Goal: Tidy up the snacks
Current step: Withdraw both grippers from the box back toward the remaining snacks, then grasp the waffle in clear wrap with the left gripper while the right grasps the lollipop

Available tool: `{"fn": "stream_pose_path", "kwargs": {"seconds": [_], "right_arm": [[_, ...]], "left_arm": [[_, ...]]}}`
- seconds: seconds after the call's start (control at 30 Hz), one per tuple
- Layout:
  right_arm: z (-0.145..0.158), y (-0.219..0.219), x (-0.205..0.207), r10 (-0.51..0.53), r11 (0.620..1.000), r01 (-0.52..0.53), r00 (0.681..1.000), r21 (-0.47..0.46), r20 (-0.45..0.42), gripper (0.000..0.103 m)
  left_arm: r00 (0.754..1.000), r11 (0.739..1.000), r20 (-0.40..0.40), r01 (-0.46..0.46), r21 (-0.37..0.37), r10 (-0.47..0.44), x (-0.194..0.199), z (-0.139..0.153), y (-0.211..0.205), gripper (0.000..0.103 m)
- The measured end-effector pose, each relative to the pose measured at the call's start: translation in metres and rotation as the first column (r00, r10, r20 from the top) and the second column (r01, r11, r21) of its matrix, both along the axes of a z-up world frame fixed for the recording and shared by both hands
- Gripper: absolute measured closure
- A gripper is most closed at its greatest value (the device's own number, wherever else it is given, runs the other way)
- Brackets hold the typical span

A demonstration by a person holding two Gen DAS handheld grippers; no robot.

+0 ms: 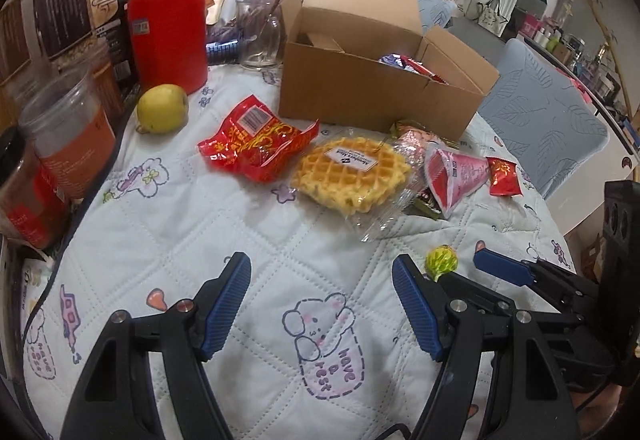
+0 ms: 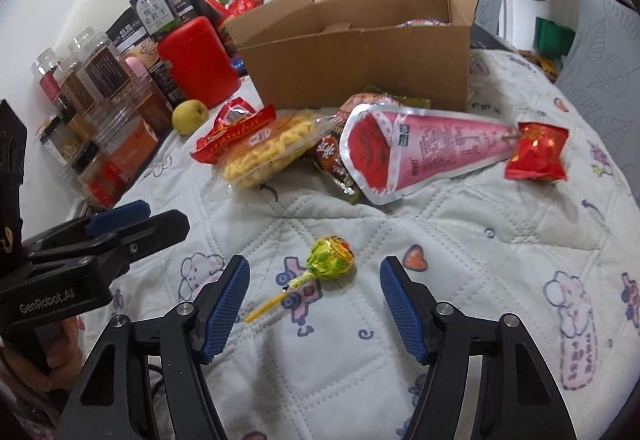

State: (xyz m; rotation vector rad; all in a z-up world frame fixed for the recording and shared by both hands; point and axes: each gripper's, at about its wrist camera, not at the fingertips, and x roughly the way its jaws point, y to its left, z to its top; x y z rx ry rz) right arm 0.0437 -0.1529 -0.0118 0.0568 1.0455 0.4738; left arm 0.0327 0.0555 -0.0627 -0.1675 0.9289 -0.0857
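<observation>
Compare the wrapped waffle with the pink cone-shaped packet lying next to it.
The waffle sits in clear wrap, so its yellow grid shows; the cone packet is opaque pink and red, hiding its contents. The waffle is roundish and flat with a white label on top; the cone packet tapers to a point and carries printed text. Both lie flat on the quilted cloth in front of the cardboard box, still outside it.

We see our left gripper [image 1: 320, 300] spread wide above the quilted cloth [image 1: 200, 224], the wrapped waffle [image 1: 352, 172] near the cardboard box [image 1: 372, 88].
</observation>
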Motion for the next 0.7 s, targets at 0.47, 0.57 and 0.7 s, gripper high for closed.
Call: {"fn": "stream_pose_path", "kwargs": {"seconds": [0.47, 0.57, 0.7], "right_arm": [[-0.013, 0.001, 0.009, 0.030, 0.999, -0.031, 0.999, -0.026, -0.026, 0.078], [-0.009, -0.007, 0.008, 0.022, 1.000, -0.022, 1.000, -0.019, -0.015, 0.078], [-0.005, -0.021, 0.008, 0.004, 1.000, -0.004, 1.000, -0.011, -0.011, 0.078]], "left_arm": [[0.996, 0.997, 0.044, 0.079, 0.000, -0.079, 0.014, 0.008, -0.013, 0.030], [0.994, 0.995, 0.045, 0.100, 0.006, -0.101, 0.020, 0.008, -0.019, 0.030], [0.991, 0.991, 0.037, 0.130, 0.032, -0.131, 0.034, 0.003, -0.028, 0.030]]}}
